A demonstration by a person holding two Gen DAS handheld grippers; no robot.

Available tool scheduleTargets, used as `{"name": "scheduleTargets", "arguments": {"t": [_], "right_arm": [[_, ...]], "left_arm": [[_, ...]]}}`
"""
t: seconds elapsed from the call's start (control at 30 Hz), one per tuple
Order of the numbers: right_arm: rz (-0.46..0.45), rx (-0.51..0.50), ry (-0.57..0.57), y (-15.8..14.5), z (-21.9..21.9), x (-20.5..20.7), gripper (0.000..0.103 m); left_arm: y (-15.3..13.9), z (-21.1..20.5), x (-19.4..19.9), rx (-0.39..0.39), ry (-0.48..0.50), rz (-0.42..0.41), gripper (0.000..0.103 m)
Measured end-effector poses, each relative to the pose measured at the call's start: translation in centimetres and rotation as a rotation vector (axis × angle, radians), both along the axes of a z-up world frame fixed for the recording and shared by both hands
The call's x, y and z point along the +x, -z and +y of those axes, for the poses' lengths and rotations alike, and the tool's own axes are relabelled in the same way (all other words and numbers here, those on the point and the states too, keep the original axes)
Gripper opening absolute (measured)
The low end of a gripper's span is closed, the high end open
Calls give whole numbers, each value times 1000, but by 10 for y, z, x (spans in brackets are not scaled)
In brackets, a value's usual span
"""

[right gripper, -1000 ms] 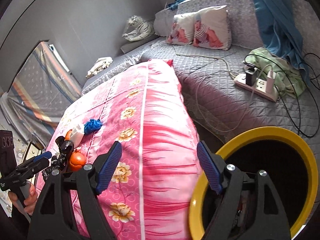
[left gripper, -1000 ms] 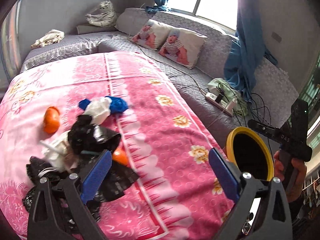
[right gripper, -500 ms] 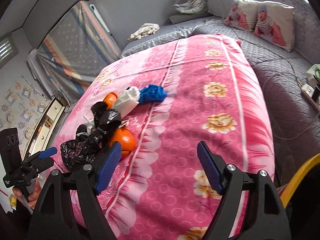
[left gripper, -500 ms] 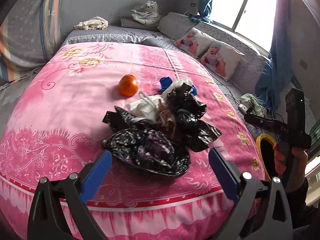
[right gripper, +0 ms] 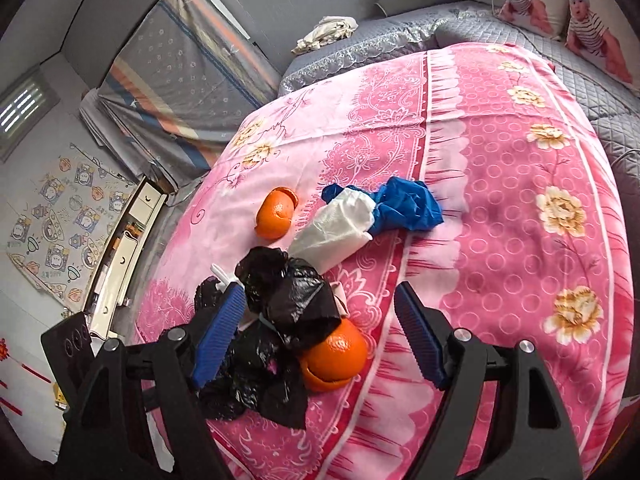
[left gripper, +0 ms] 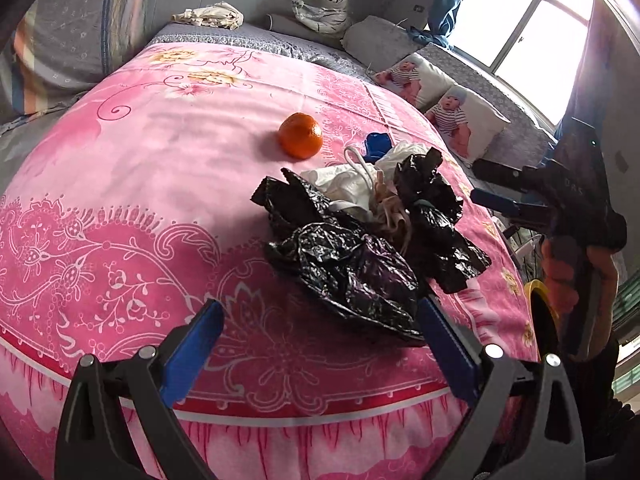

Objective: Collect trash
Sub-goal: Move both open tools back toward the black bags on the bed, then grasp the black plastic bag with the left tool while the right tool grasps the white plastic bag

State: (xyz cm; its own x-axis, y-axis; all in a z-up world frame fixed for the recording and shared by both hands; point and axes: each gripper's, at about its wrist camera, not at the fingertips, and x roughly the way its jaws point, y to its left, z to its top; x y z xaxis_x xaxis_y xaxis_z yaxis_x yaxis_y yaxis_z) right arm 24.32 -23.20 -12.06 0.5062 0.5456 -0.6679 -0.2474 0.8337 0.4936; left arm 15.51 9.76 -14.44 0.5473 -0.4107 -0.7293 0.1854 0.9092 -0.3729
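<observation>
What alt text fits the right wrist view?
The open right gripper hovers over crumpled black plastic bags and an orange peel on a pink floral bedspread. Beyond lie another orange peel, white wrapping and blue plastic.

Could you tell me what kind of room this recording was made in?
Most likely a bedroom: a bed under a pink floral sheet, baby-print pillows by the window, and a folded mattress against the wall.

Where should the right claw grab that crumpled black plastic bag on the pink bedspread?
Pinch the crumpled black plastic bag at its raised, bunched peak, coming from above. That fold stands proud of the pile, and the open right claw already straddles it.
</observation>
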Motion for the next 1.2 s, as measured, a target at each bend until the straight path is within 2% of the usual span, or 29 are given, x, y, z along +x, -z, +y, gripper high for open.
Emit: {"name": "scheduleTargets", "arguments": {"t": [0.3,0.5,0.63,0.67,0.7,0.73,0.83,0.87,0.9,1.0,1.2], "right_arm": [[164,139,11,25,11,46,71],[190,117,45,35,15,63,68],[208,113,44,42,18,72,66],[210,109,41,43,19,74,62],[212,102,39,44,20,75,59],[212,94,37,45,21,76,57],[219,75,24,47,25,79,41],[216,66,18,46,27,79,32],[208,57,13,45,28,79,28],[174,47,-4,37,31,76,22],[105,62,-25,17,31,66,19]], "left_arm": [[5,-3,5,-37,15,15,94],[7,-6,16,-51,14,22,92],[14,-11,26,-56,11,53,77],[16,-12,28,-55,11,58,74],[17,-14,30,-53,13,64,67],[18,-16,32,-55,17,68,56],[19,-21,34,-67,33,72,29],[18,-22,34,-64,34,66,26],[16,-23,34,-60,30,57,18],[11,-19,31,-65,31,40,11],[-4,-2,17,-46,-1,-8,8]]}}
